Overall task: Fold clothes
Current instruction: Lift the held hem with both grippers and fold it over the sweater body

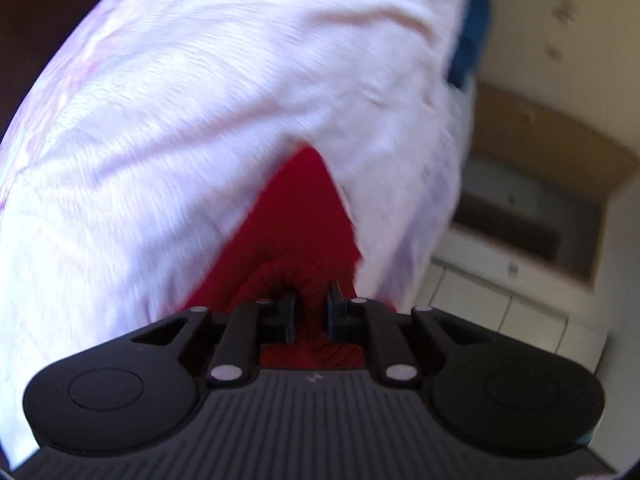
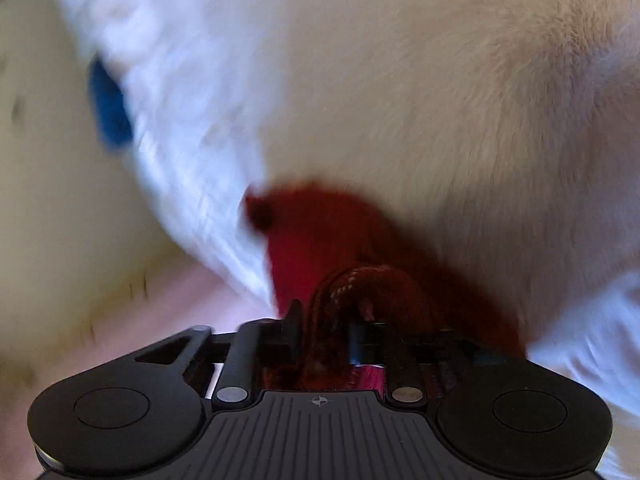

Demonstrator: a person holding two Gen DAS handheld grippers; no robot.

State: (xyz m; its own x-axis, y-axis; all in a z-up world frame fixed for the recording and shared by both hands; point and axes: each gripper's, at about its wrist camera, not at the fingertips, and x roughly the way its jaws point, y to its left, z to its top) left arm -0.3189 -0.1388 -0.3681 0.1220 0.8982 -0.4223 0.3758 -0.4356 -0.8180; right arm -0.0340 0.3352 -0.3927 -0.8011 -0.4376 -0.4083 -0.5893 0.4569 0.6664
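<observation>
Left gripper [image 1: 311,312]: fingers drawn close together, clenched on a bunched roll of the red garment [image 1: 296,216].
Right gripper [image 2: 320,328]: fingers clenched on another bunched, ribbed-looking edge of the red garment [image 2: 320,232], which wraps over and around the fingers.
Red garment: pinched by both grippers at once; in each wrist view it spreads forward from the fingers against the white fabric behind it. Whether it rests on that fabric or hangs free of it cannot be told.
White fabric [image 1: 224,92]: a large fuzzy, wrinkled sheet with faint pink markings toward its upper left in the left wrist view; it fills most of both views [image 2: 440,92] and is strongly blurred.
Blue item [image 1: 474,32]: at the far edge of the white fabric, seen in both views [image 2: 110,108]; too blurred to identify.
Background: a pale wall [image 1: 568,40] and a brown-edged piece of furniture [image 1: 536,184] to the right in the left wrist view.
</observation>
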